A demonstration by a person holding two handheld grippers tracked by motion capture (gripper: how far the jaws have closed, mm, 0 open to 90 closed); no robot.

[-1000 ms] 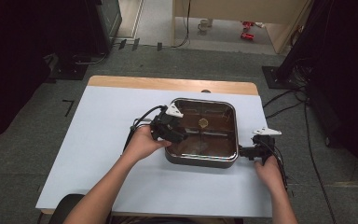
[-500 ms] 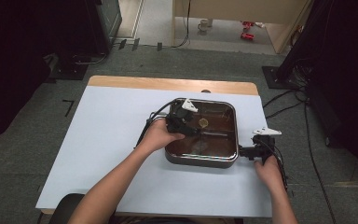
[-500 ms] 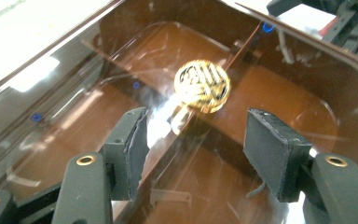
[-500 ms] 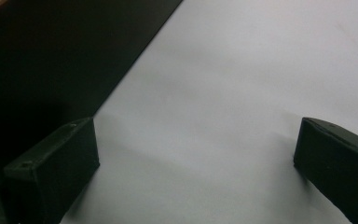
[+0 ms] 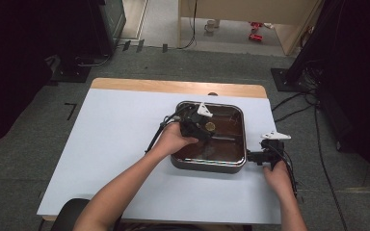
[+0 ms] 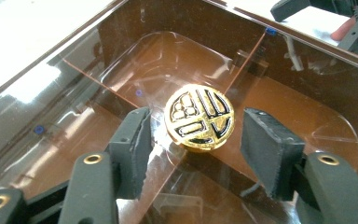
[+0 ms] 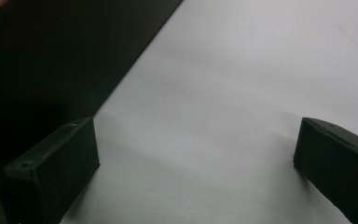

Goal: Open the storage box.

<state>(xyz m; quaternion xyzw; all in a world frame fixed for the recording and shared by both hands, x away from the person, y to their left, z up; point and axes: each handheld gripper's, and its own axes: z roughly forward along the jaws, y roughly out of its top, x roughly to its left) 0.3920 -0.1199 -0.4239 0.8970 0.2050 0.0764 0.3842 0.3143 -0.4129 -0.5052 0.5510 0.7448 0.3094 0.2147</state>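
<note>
High view, two grippers, one gold knob

A lab: black stands, floor cables, bare table

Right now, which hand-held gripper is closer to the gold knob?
The left hand-held gripper: its jaws straddle the gold knob, closing without touching it. The right hand-held gripper sits outside the pan, open beside its wall.
</note>
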